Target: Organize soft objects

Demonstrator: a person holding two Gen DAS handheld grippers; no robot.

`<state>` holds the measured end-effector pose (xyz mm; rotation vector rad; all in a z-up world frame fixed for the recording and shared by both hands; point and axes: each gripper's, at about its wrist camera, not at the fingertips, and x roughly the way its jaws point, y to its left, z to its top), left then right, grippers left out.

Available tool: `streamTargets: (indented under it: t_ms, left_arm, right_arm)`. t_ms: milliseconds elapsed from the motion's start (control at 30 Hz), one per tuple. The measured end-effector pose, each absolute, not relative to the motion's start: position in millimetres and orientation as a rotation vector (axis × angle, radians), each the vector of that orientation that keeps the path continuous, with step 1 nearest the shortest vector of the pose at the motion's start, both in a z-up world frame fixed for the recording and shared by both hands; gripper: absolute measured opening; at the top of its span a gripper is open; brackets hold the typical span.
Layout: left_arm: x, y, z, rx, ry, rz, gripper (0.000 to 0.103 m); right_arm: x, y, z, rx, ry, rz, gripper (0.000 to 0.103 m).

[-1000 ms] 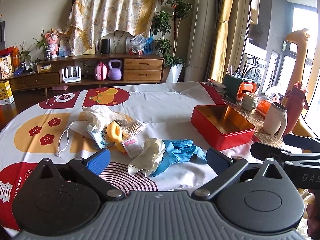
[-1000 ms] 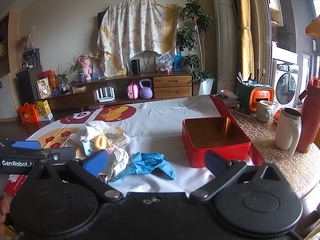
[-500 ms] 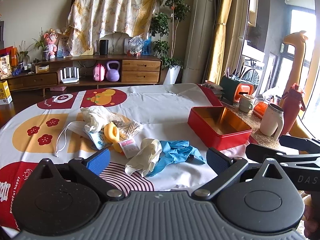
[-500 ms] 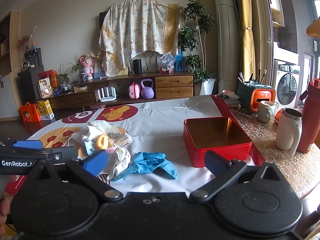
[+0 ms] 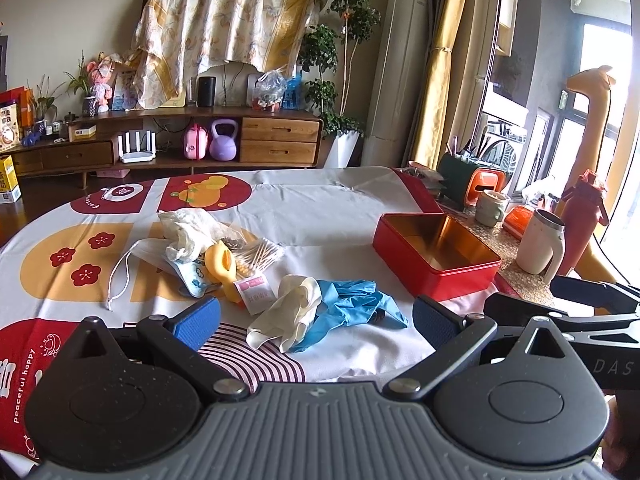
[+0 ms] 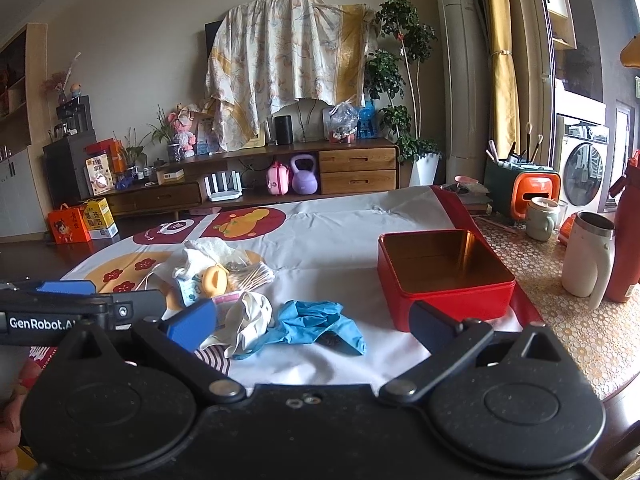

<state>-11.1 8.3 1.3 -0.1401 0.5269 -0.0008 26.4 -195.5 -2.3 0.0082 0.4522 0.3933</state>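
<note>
Both grippers released, holding nothing. Crumpled blue nitrile glove (image 5: 352, 304) at desk near edge, dead ahead of left gripper (image 5: 316, 314); open red tin box (image 5: 436, 252) to its right.

Crumpled gloves (image 5: 320, 312) beside open tin (image 5: 436, 252)

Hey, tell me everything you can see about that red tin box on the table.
The red tin box is rectangular, metal-looking, glossy red outside with a gold lining. It has no lid on and nothing shows inside. It sits upright on the white tablecloth near its red border, right of the blue glove, apart from it. Neither gripper touches it.
</note>
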Motion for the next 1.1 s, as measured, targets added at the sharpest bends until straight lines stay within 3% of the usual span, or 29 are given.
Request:
streamTargets:
  t_ms: [533,1100]
  left_arm:
    - [-8.7,8.8,-1.2,-0.141,0.523,-0.003,0.103]
    - [44.9,36.4,-35.3,-0.161,0.626,0.031,0.103]
  right_arm:
    - [28.7,-192.6,-7.5,-0.003,0.433,0.416,0.102]
    - [82.3,-182.4,-45.6,-0.048,0.572,0.484,0.100]
